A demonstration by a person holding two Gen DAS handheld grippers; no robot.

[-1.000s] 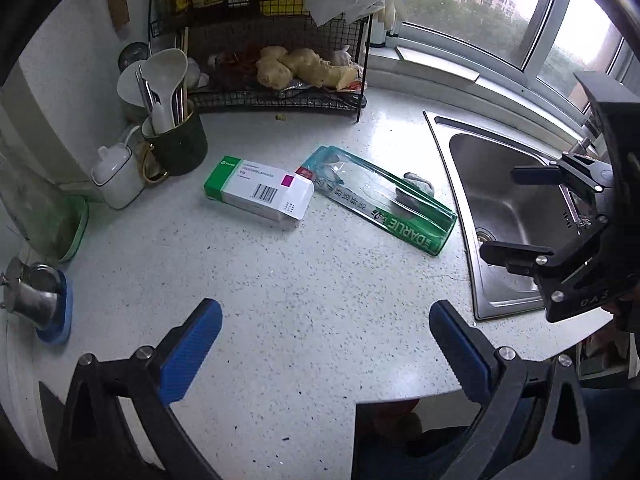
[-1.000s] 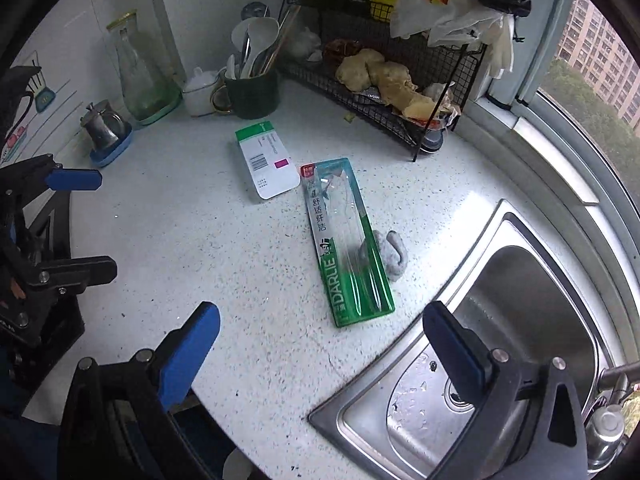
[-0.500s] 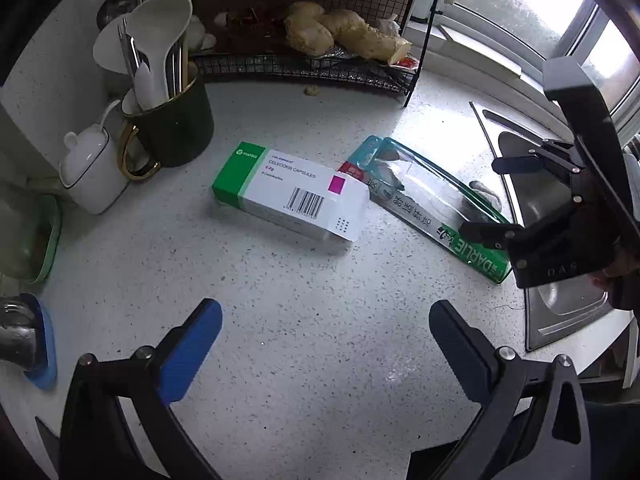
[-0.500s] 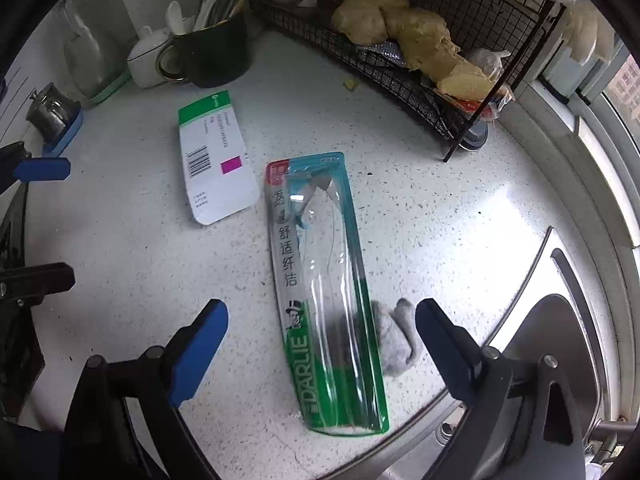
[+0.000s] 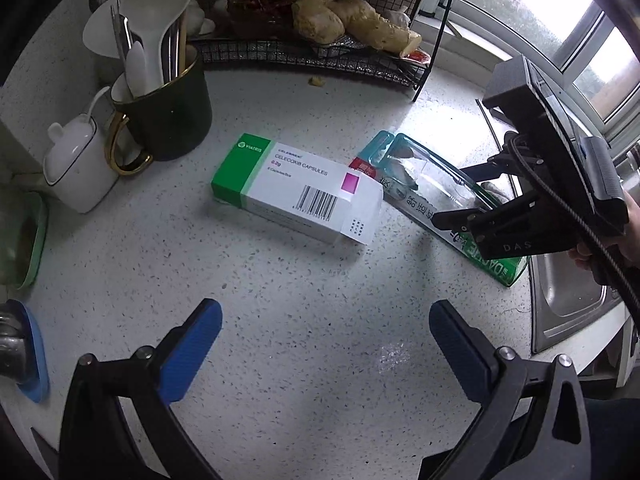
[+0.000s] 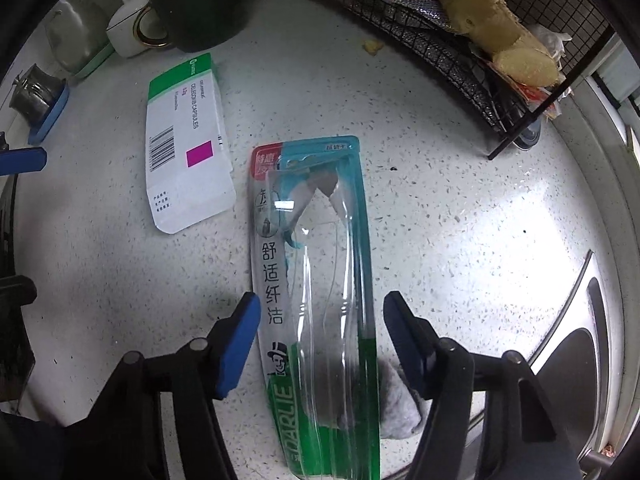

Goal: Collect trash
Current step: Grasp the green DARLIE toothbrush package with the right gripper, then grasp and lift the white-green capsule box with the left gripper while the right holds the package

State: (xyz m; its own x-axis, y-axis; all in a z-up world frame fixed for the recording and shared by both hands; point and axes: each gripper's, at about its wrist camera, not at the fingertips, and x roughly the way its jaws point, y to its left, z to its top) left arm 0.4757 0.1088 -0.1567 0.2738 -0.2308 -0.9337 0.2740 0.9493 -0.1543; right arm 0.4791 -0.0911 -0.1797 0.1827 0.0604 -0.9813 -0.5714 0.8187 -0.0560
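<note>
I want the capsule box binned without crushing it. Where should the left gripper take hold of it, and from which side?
Come from above and pinch the capsule box across its narrow width, on the two long side walls near mid-length. It lies flat on the counter, long and low, with its open flap end by the toothbrush pack.

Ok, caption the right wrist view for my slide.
Right gripper, fingers closing astride the empty toothbrush package on the speckled counter, capsule box beside it.
</note>
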